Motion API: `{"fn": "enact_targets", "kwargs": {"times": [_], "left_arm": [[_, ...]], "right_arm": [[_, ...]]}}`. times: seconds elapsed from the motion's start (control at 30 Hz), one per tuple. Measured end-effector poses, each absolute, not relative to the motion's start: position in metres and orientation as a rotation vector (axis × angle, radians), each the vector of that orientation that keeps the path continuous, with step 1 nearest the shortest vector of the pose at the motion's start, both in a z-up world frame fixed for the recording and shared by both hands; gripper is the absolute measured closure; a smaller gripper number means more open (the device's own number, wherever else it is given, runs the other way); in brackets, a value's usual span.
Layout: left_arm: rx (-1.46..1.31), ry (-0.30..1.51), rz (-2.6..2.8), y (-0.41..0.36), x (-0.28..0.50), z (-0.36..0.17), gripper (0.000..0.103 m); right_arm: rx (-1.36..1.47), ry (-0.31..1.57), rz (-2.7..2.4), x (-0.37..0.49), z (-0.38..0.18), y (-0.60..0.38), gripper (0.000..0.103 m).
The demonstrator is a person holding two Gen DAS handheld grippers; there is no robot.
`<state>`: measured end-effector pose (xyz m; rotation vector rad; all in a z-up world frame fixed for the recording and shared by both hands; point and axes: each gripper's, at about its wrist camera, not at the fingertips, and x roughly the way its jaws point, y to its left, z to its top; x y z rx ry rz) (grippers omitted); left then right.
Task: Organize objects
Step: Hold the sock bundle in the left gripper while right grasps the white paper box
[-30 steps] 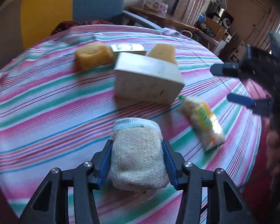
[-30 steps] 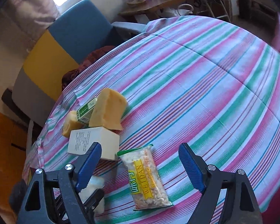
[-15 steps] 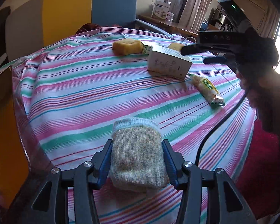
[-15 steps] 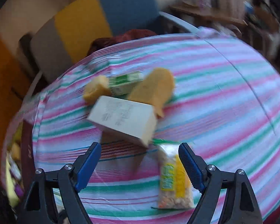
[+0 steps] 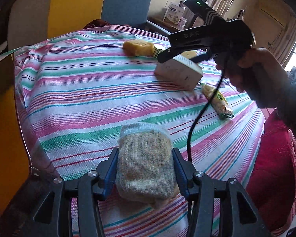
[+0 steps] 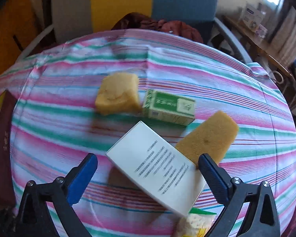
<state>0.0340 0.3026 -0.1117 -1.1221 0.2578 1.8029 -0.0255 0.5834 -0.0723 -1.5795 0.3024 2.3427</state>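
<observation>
Left gripper (image 5: 145,172): you have it clamped on the rolled sock (image 5: 146,164), above the striped cloth (image 5: 84,90)
Right gripper (image 6: 148,174): your jaws, just widened, straddle the white box (image 6: 157,167) without touching
Snack packet (image 6: 195,223): just beside the box

Right hand-held gripper (image 6: 148,174) just widened, astride white box (image 6: 157,169), striped tablecloth (image 6: 69,138)

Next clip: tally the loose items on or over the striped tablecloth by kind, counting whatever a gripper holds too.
Yellow sponges: 2, one left of the green box, one to its right
Boxes: 2, a green box and a white box
Snack packets: 1, snack packet
Rolled socks: 1, rolled sock, clamped in the left gripper
Total: 6
</observation>
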Motion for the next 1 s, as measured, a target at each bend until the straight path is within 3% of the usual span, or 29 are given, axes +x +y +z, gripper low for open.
{"fn": "enact_targets", "kwargs": {"times": [0.1,0.53,0.6,0.63,0.87,1.0], "left_arm": [[-1.126,0.249,1.802,0.301,0.033,-0.112,0.051],[-1.129,0.248,1.817,0.298,0.035,-0.111,0.050],[-1.119,0.252,1.820,0.299,0.036,-0.112,0.050],[-1.112,0.255,1.820,0.298,0.037,-0.112,0.050],[-1.101,0.290,1.852,0.292,0.043,-0.106,0.052],[-1.099,0.294,1.861,0.278,0.050,-0.096,0.052]], "right_arm": [[-1.725,0.517,2.382,-0.017,-0.079,0.570,0.004],[-1.566,0.627,2.331,0.003,-0.091,0.562,0.004],[-1.539,0.629,2.318,0.005,-0.092,0.560,0.020],[-1.534,0.625,2.300,0.008,-0.093,0.558,0.051],[-1.579,0.521,2.356,0.033,-0.097,0.508,0.052],[-1.540,0.558,2.372,0.045,-0.098,0.504,0.052]]}}
